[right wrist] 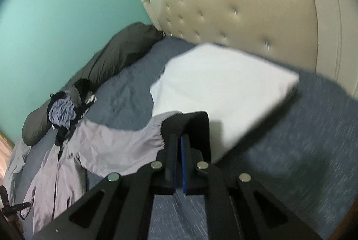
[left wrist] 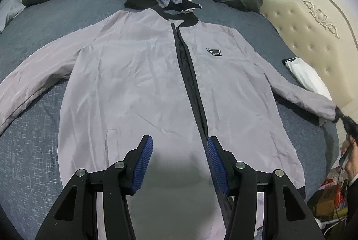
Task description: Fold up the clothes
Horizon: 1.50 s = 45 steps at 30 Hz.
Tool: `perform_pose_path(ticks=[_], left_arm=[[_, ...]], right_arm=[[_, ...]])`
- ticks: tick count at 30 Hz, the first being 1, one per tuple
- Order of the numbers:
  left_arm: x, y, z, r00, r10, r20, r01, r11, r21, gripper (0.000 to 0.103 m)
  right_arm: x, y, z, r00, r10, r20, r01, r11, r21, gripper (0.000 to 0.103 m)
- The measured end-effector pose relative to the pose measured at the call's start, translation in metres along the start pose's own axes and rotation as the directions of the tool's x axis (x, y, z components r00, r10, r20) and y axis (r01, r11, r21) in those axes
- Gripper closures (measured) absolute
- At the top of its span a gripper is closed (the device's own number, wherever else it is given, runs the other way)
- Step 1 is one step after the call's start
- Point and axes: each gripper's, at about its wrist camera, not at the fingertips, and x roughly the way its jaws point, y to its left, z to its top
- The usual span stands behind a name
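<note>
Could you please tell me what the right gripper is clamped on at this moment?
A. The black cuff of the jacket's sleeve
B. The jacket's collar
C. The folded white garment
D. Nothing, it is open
A: the right gripper is shut on the black cuff ending the grey jacket sleeve, beside the folded white garment.

wall (right wrist: 56,5) teal; headboard (right wrist: 246,12) cream, tufted; bed (left wrist: 33,161) blue-covered
</note>
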Motion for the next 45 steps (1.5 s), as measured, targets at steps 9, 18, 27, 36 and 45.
perform_pose_path(ticks=[9, 18, 27, 36, 45], left_arm=[[0.0, 0.001, 0.001, 1.0, 0.006, 0.0, -0.006, 1.0, 0.006, 0.048], [0.02, -0.007, 0.001, 0.998, -0.041, -0.037, 0.041, 0.999, -0.001, 0.048], [0.071, -0.027, 0.033, 0.991, -0.11, -0.072, 0.11, 0.994, -0.004, 0.048], [0.107, -0.036, 0.073, 0.991, -0.111, -0.07, 0.111, 0.994, -0.013, 0.048], [0.134, -0.035, 0.108, 0.992, -0.114, -0.053, 0.112, 0.993, -0.042, 0.048]], right_arm=[[-0.006, 0.002, 0.064, 0.995, -0.078, 0.061, 0.079, 0.997, -0.01, 0.101], [0.024, -0.006, 0.067, 0.994, -0.101, -0.038, 0.102, 0.994, 0.029, 0.101], [0.033, -0.012, 0.049, 0.984, -0.162, -0.071, 0.163, 0.987, 0.009, 0.099], [0.011, -0.008, 0.054, 0.977, -0.213, 0.004, 0.213, 0.977, 0.012, 0.096], [0.045, 0.074, 0.027, 0.994, 0.067, -0.084, -0.066, 0.998, 0.011, 0.061]])
